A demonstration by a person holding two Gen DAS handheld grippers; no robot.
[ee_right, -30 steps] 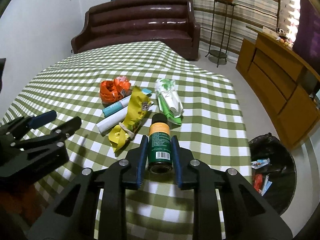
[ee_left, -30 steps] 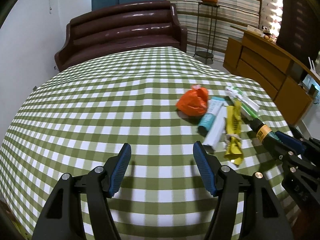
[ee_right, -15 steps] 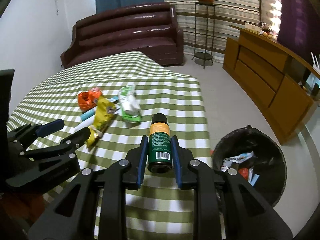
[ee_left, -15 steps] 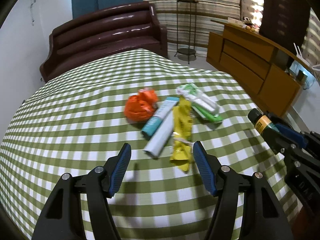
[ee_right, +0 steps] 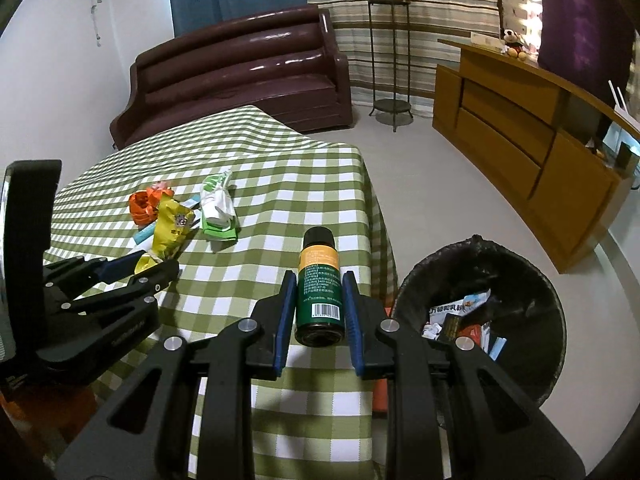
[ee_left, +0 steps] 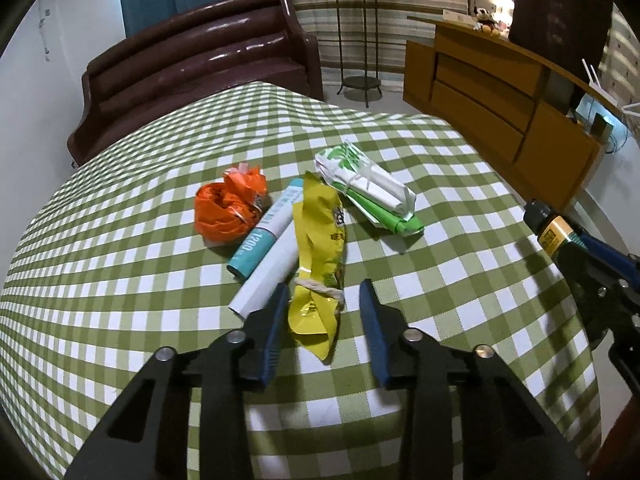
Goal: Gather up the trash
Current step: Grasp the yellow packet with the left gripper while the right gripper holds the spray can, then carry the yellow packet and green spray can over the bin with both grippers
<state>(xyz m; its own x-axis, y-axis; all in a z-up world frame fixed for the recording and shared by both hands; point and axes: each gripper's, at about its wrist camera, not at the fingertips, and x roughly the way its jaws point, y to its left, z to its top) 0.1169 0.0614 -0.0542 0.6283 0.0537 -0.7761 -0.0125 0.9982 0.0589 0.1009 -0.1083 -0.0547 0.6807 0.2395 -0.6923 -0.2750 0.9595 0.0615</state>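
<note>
Left wrist view: a tabletop point(ee_left: 120, 280) covered in green-and-white check cloth is seen from above and behind the left gripper point(ee_left: 324, 308), whose blue-padded jaws are closing around the tied lower end of a yellow snack wrapper point(ee_left: 320, 248); the wrapper lies between the pads, but no contact with either pad can be made out. Beside the wrapper, toward the middle of the tabletop, a white tube with a teal end point(ee_left: 264, 256) is laid lengthwise, touching it, and a crumpled orange bag point(ee_left: 226, 210) sits just beyond the tube. Nearer the right edge a green-and-white folded packet point(ee_left: 372, 188) is placed, close to the wrapper but apart from it. The gripper appears to be lined up on the wrapper's knotted neck, probably because that bunched part gives the firmest hold. Right wrist view: the right gripper point(ee_right: 318, 312) is seen pinching a dark green bottle with an orange label point(ee_right: 319, 288), cap pointing forward, held past the right edge of the tabletop. Below and to the right, on the floor, a black-lined bin point(ee_right: 532, 280) is seen already holding scraps of packaging. The bottle is judged to be carried toward that bin for dropping, while the remaining litter stays grouped on the cloth.
</note>
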